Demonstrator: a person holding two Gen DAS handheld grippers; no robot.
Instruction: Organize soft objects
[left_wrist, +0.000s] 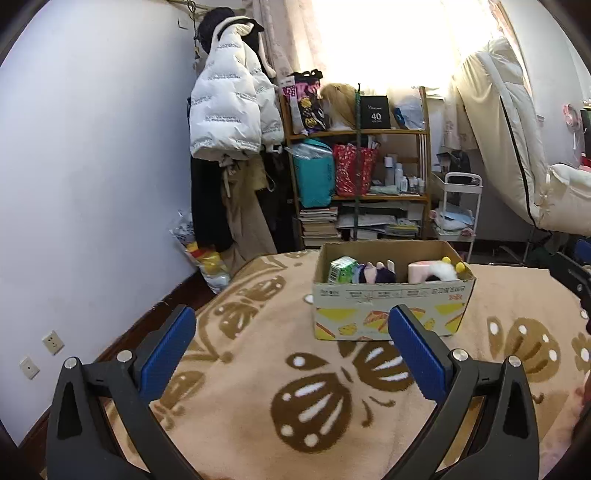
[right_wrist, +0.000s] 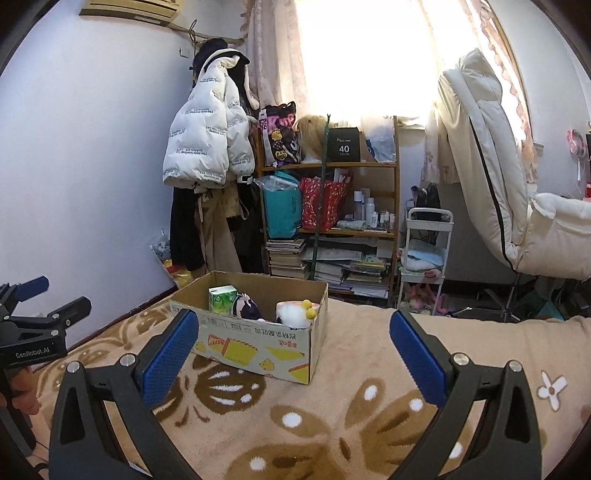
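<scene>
A cardboard box (left_wrist: 391, 295) is being kept on a peach blanket (left_wrist: 258, 369) patterned with brown butterflies, ahead of 2 handheld grippers. Inside it, a green tissue pack (left_wrist: 341, 269), a dark plush toy (left_wrist: 376, 274) and a pink-and-white plush (left_wrist: 434, 271) are being held side by side. The left gripper (left_wrist: 291, 350) and the right gripper (right_wrist: 293, 350) are each being held with blue pads spread wide, nothing between them, above the blanket and short of the box. A cluttered shelf (left_wrist: 358, 166) is being lit by the window behind.
</scene>
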